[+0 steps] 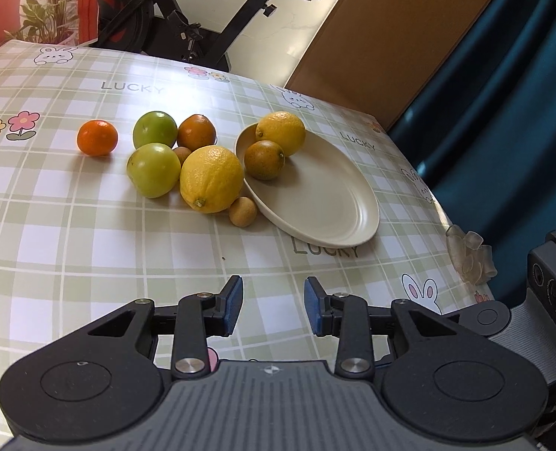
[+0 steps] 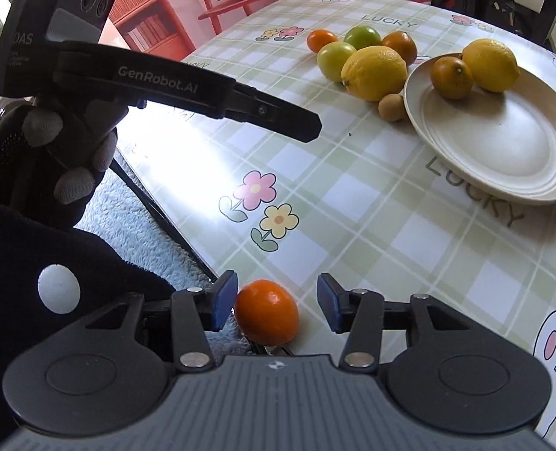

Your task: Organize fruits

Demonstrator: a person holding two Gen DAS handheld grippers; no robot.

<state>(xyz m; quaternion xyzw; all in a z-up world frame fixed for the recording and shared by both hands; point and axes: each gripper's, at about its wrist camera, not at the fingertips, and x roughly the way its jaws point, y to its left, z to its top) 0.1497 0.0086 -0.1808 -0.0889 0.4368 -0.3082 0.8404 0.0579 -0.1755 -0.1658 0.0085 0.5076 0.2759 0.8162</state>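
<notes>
A cream oval plate [image 1: 334,203] [image 2: 503,150] holds a lemon [image 1: 281,131] and a dark orange [image 1: 265,159]. Left of it on the checked cloth lie a big lemon [image 1: 211,178], two green apples [image 1: 153,169], an orange [image 1: 196,132], a mandarin [image 1: 97,137] and two small brown fruits [image 1: 243,211]. My left gripper [image 1: 273,306] hovers short of the plate, its jaws apart with nothing between them. A bright mandarin [image 2: 266,312] rests at the table's near edge between the fingers of my right gripper [image 2: 277,306]; the right pad stands clear of it.
A gloved hand [image 2: 52,150] holds the left gripper [image 2: 311,127] over the table's left edge. A clear plastic corner guard [image 1: 469,259] marks the right corner, with a blue curtain [image 1: 503,112] beyond. An exercise bike [image 1: 203,30] stands behind the table.
</notes>
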